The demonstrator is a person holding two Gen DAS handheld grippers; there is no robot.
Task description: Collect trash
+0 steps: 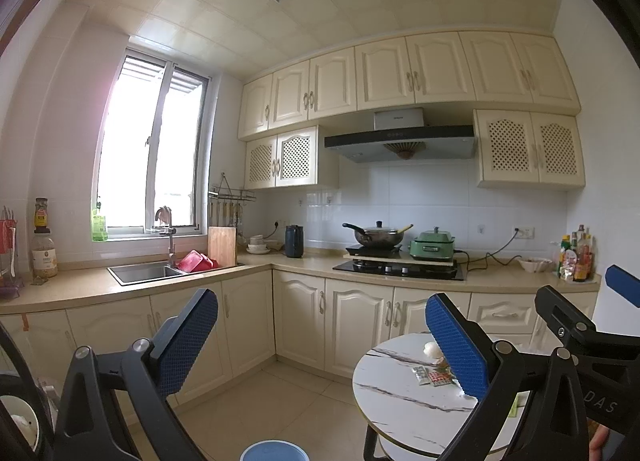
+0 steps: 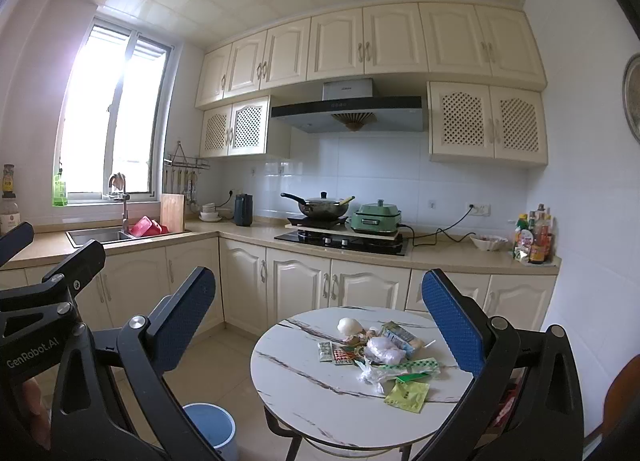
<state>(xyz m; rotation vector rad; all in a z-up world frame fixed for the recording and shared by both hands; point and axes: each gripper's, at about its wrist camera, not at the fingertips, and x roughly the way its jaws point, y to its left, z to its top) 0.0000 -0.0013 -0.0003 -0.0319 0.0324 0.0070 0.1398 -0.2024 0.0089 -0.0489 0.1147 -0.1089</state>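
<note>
A pile of trash (image 2: 380, 353) lies on a round white marble-look table (image 2: 320, 401): wrappers, a yellow-green packet (image 2: 407, 395), a crumpled clear bag (image 2: 370, 373), a white ball-like lump (image 2: 347, 326). A blue bin (image 2: 210, 427) stands on the floor left of the table; its rim shows in the left wrist view (image 1: 274, 451). My right gripper (image 2: 320, 321) is open and empty, held above the table. My left gripper (image 1: 320, 337) is open and empty, left of the table (image 1: 396, 393); its right finger hides most of the trash (image 1: 434, 375).
An L-shaped counter (image 2: 460, 257) with cream cabinets runs behind, with a sink (image 2: 100, 236), a hob with a wok (image 2: 320, 207), a green cooker (image 2: 376, 219) and bottles (image 2: 534, 239). Tiled floor (image 2: 224, 373) lies between table and cabinets.
</note>
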